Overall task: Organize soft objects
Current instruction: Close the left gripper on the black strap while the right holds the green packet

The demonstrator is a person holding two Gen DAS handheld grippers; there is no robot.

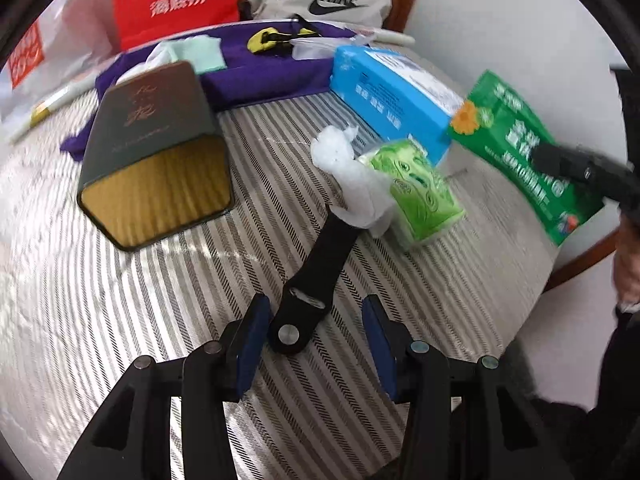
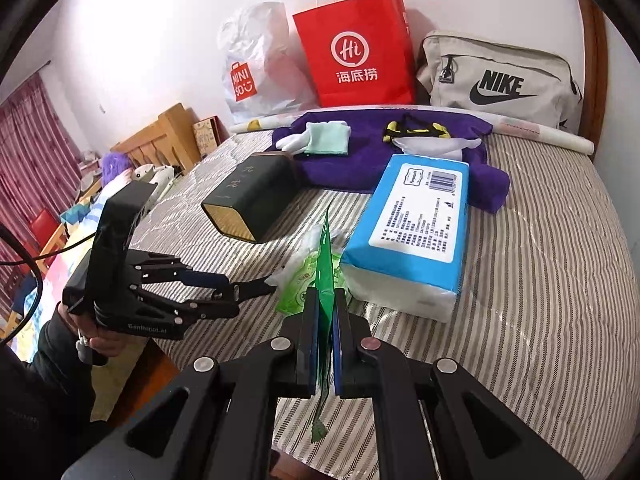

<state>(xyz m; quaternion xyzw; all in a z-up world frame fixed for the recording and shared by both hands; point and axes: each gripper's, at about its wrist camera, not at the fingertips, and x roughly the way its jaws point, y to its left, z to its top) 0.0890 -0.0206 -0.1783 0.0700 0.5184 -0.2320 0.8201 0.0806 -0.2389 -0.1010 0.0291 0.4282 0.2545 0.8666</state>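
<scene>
My left gripper (image 1: 314,328) is open low over the striped bed, its jaws on either side of the near end of a black watch strap (image 1: 316,276). The strap's far end lies under a white crumpled tissue (image 1: 348,168) beside a small green tissue pack (image 1: 416,188). My right gripper (image 2: 323,320) is shut on a flat green packet (image 2: 325,264), held edge-on above the bed; the same packet (image 1: 516,148) shows at the right of the left wrist view. The left gripper (image 2: 224,288) also shows in the right wrist view.
A blue tissue pack (image 2: 416,224), a dark box with a gold end (image 2: 248,196) and a purple towel (image 2: 360,156) with gloves and a pale green cloth (image 2: 328,138) lie on the bed. A red paper bag (image 2: 356,52), a white plastic bag and a Nike bag (image 2: 500,76) stand at the wall.
</scene>
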